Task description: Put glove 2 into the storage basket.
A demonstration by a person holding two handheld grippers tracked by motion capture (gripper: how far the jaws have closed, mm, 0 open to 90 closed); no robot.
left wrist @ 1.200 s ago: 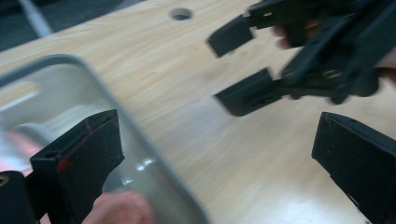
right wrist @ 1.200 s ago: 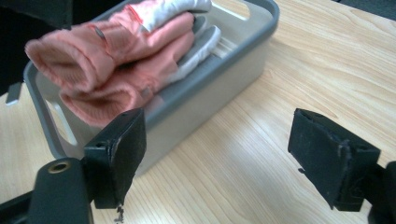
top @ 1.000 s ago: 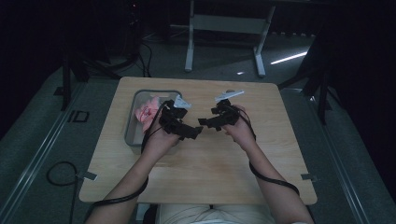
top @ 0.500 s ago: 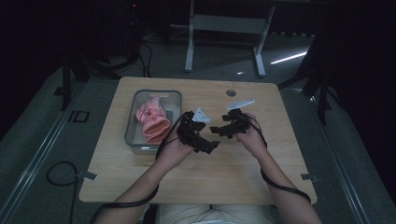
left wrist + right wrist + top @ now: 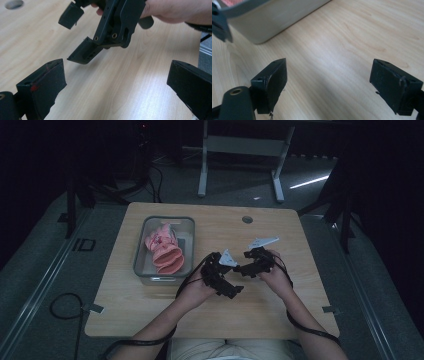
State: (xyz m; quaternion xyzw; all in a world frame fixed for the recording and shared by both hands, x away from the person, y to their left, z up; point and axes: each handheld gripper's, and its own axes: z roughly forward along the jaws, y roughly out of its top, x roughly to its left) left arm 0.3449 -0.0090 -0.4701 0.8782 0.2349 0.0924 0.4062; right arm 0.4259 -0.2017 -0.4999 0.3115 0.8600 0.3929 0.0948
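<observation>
A grey bin (image 5: 141,245) stands on the left half of the wooden table (image 5: 280,305), and a pink fabric item (image 5: 164,249) lies inside it. My left gripper (image 5: 226,276) is held just right of the bin near the table's middle. In the left gripper view it (image 5: 115,85) is open over bare wood and faces my right gripper (image 5: 110,30) close ahead. My right gripper (image 5: 248,266) is held close beside the left one. In the right gripper view it (image 5: 333,83) is open, holds nothing and points toward the bin's wall (image 5: 274,17).
A round dark hole (image 5: 247,219) sits in the tabletop near the far edge. Black cables trail from both grippers over the table's near edge. A metal stand (image 5: 240,150) rises on the floor beyond the table. The surroundings are dark.
Both grippers have pulled back from the bin toward the person and to the right. The pink item stays in the bin.
</observation>
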